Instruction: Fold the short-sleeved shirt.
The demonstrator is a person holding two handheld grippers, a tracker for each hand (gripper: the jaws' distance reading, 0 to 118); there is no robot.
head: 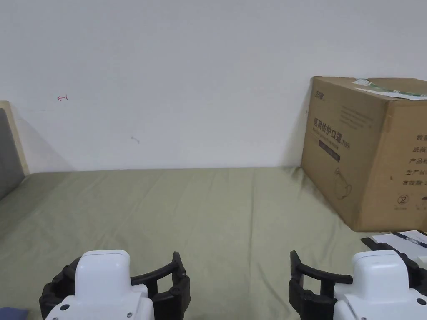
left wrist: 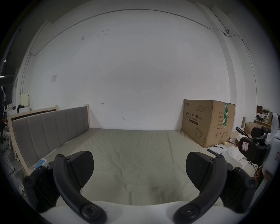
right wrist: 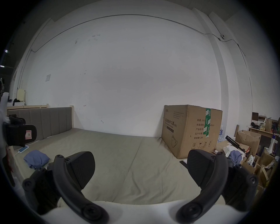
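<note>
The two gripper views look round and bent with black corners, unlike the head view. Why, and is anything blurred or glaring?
Both gripper views are fisheye: the wall cable bows, corners go black, and the light looks dimmer and greyer. The head view is straight and evenly lit; the cardboard box casts a soft shadow on the wall. No glare; the left gripper and right gripper look sharp, open.

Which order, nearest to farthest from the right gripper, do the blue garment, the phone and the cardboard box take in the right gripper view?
From the right gripper:
1. Blue garment, crumpled on the sheet, just left of the left finger.
2. Phone, farther left, beside the headboard.
3. Cardboard box, back right, against the wall.

The phone and box are close; treat their order as tentative.
</note>
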